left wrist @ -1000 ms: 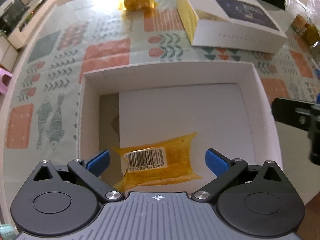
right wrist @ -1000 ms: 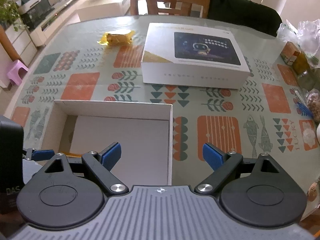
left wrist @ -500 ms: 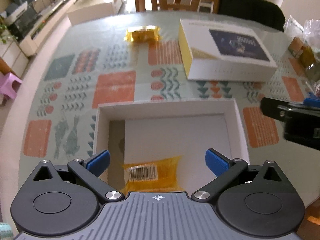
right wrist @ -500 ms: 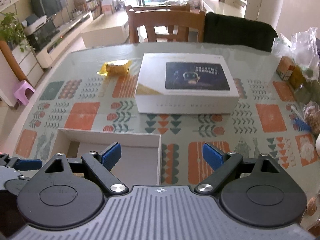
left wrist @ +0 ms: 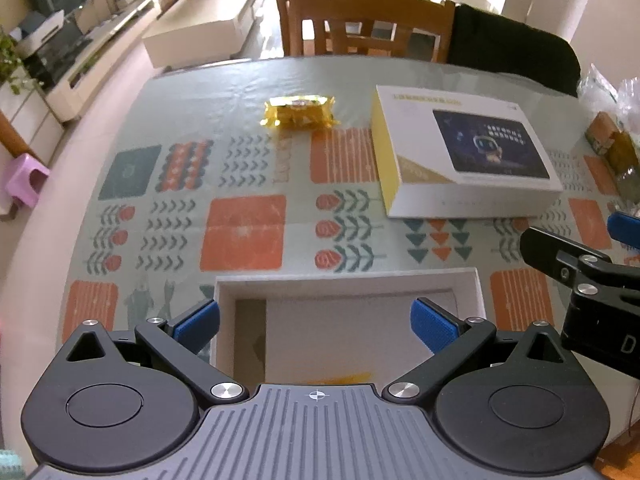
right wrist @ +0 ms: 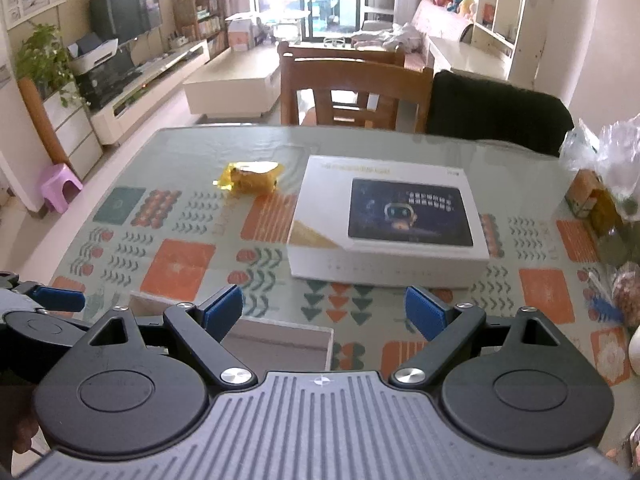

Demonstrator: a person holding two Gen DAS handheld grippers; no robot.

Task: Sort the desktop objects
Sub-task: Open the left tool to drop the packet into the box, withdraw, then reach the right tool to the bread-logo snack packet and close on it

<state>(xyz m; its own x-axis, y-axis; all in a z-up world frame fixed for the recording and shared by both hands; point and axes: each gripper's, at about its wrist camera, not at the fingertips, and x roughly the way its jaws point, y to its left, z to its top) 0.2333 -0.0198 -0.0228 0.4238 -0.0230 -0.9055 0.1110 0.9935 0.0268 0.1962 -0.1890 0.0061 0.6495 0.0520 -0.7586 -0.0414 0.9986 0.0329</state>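
- My left hand-held gripper (left wrist: 316, 326) hangs spread and empty over the open white box (left wrist: 478, 284).
- My right hand-held gripper (right wrist: 324, 312) is spread too.
- A yellow snack packet (left wrist: 299, 113) lies far across the bench (left wrist: 192, 92).

Snack packets and the open white tray, placed against the big white box

I see one yellow snack packet (left wrist: 299, 113) lying flat on the tablecloth just left of the big white box (left wrist: 464, 152), apart from it. The open white tray (left wrist: 348, 280) sits nearer me than that box, upright and shallow. Inside it, only a yellow sliver of a second packet (left wrist: 344, 378) shows.
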